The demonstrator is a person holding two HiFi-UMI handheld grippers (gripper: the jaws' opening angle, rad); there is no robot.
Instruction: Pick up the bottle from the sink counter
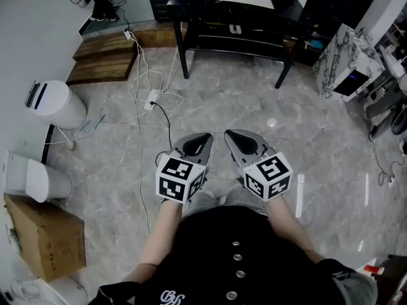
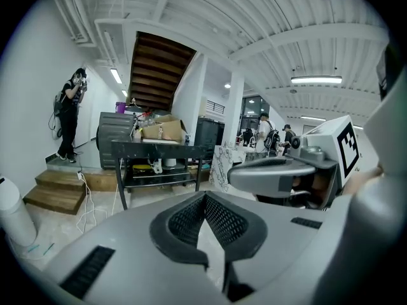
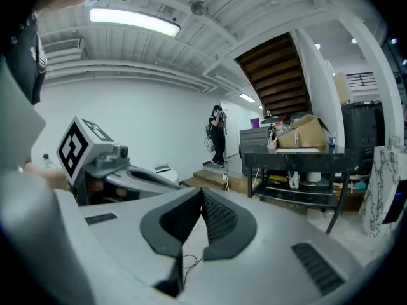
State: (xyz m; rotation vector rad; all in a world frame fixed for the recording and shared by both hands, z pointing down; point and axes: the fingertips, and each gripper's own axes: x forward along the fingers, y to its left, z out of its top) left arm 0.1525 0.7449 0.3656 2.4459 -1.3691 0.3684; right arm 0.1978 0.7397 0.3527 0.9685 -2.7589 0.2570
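left gripper (image 1: pixel 202 138): shut tight, tips touching, nothing held.
right gripper (image 1: pixel 234 137): shut too, nothing between its jaws; it sits just beside the left one, above the floor (image 1: pixel 254 107).
bottle: cannot tell where it is; the small things on the table are too tiny to name.
writing: white letters (image 1: pixel 168 295) low on the black shirt (image 1: pixel 210 259), too cut off to read.
cubes: two, one on the left gripper (image 1: pixel 180 178) and one on the right (image 1: pixel 269 175); each side shows a black and white square pattern, no words.
buttons: four (image 1: pixel 237 257) in a row down the shirt.
bins: two white ones by the left wall, one far (image 1: pixel 54 103) and one near (image 1: pixel 35 180).
box: one brown cardboard box (image 1: pixel 44 237), just beside the near bin.
steps: two wooden steps (image 1: pixel 105 56) at the wall.
table: one black table (image 1: pixel 235 18) past the grippers, with a low shelf; in the left gripper view cardboard boxes (image 2: pixel 162 131) sit on top.
cords: white cords and one power strip (image 1: pixel 151 99) lie on the floor, between the steps and the table.
person: one more person in dark clothes (image 2: pixel 68 113) stands by the steps.
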